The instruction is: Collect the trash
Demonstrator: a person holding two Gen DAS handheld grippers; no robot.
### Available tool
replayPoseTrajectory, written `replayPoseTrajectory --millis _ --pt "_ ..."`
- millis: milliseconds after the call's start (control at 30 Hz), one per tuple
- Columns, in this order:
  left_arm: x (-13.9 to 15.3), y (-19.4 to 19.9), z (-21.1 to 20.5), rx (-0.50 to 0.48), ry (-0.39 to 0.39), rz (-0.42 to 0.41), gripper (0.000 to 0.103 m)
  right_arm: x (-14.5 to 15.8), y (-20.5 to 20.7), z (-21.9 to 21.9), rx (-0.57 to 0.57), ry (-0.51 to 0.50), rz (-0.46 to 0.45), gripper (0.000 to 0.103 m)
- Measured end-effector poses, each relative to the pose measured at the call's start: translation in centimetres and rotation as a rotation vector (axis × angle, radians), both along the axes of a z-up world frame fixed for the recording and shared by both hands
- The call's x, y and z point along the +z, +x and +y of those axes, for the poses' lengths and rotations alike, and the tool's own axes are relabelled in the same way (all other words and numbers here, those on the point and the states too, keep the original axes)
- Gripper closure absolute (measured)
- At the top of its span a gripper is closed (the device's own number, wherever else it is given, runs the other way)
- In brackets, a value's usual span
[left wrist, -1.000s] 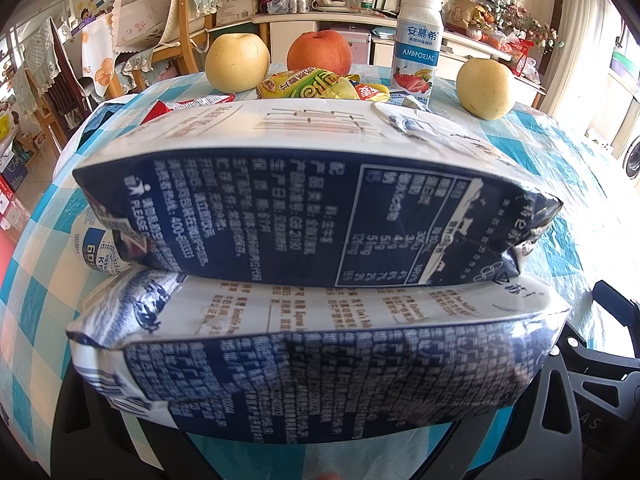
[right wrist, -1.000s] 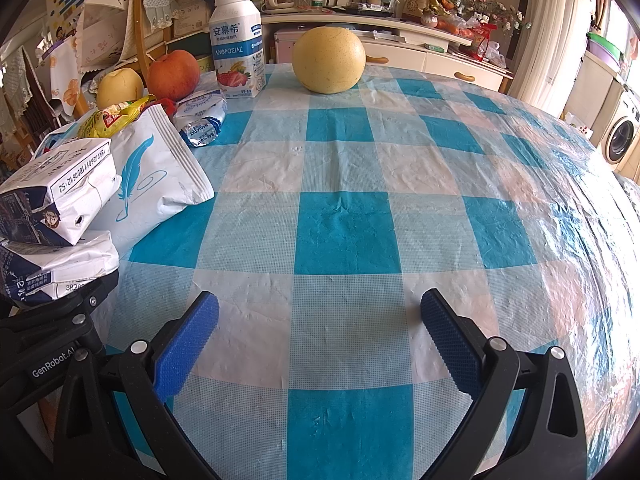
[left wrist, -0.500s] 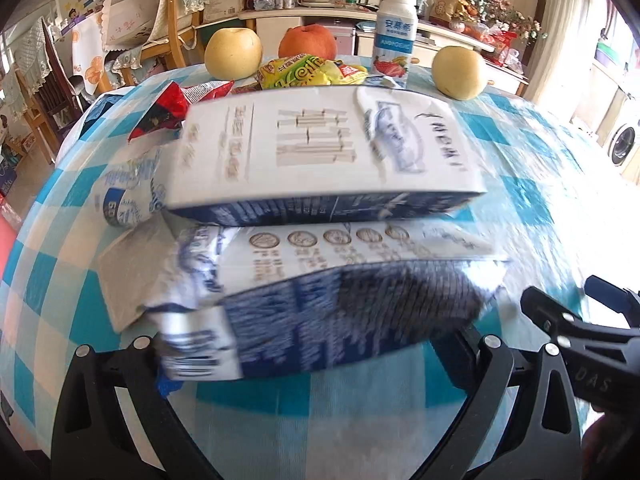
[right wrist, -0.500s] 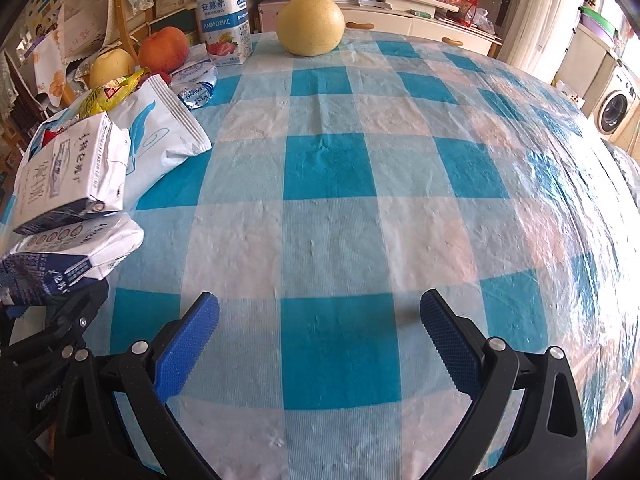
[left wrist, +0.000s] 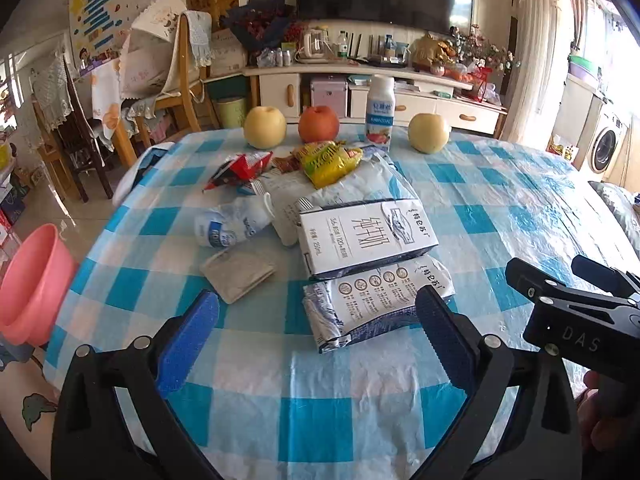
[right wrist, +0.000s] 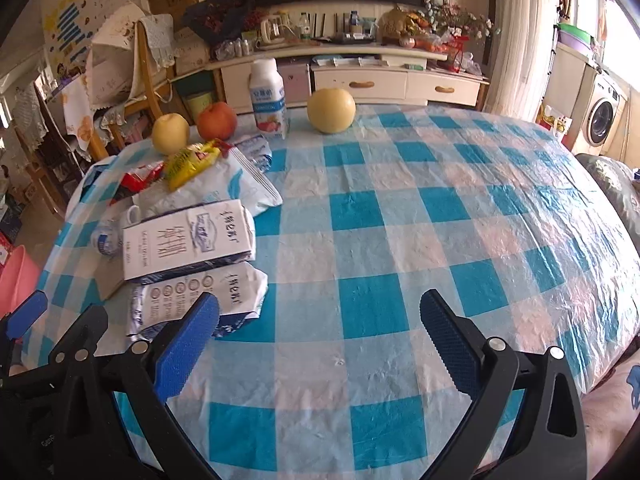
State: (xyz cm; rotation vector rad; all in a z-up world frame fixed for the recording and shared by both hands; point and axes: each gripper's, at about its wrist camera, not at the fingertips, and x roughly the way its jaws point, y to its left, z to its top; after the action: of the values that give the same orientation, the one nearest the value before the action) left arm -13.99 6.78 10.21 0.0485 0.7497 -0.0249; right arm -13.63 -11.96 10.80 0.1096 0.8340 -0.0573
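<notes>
Two flattened white-and-navy milk cartons lie side by side on the checked tablecloth: the far carton point(left wrist: 366, 236) point(right wrist: 188, 242) and the crushed near carton point(left wrist: 376, 298) point(right wrist: 196, 300). Behind them lie a white bag point(left wrist: 344, 192), a yellow wrapper point(left wrist: 330, 160), a red wrapper point(left wrist: 240, 168), a crumpled white bottle point(left wrist: 230, 226) and a grey folded paper point(left wrist: 240, 272). My left gripper point(left wrist: 316, 336) is open and empty, raised just in front of the near carton. My right gripper point(right wrist: 320, 340) is open and empty over bare cloth, right of the cartons.
Two yellow pears point(left wrist: 265, 132) point(left wrist: 429, 133), a red apple point(left wrist: 319, 123) and an upright yogurt bottle point(left wrist: 380, 114) stand at the table's far edge. A pink basin point(left wrist: 28, 284) sits off the table's left edge. Chairs stand at the far left.
Both grippers pulled back and up from the table. The cartons, filling the left wrist view a second ago, now lie smaller on the cloth ahead of the open left jaws.
</notes>
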Motion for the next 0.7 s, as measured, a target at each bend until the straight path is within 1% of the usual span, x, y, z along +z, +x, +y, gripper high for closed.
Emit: replayPoseTrajectory --millis 167,333,500,700 --pt "2.8 -2.3 1.8 0.014 0.017 -0.069 0.004 3.1 -3.2 1.5 0.005 -0.016 -0.116 0.004" --pt "5.5 -4.4 3.6 0.037 0.025 -0.148 0.004 5.3 -5.9 2.7 0.011 -0.038 -0.21 0.004" --pt "7.3 -6.1 5.0 0.061 0.026 -0.201 0.004 6.6 -7.8 4.0 0.028 -0.084 -0.283 0.004" --pt "8.5 -7.2 6.1 0.09 0.025 -0.246 0.004 7.3 -9.1 5.2 0.055 -0.101 -0.332 0.004"
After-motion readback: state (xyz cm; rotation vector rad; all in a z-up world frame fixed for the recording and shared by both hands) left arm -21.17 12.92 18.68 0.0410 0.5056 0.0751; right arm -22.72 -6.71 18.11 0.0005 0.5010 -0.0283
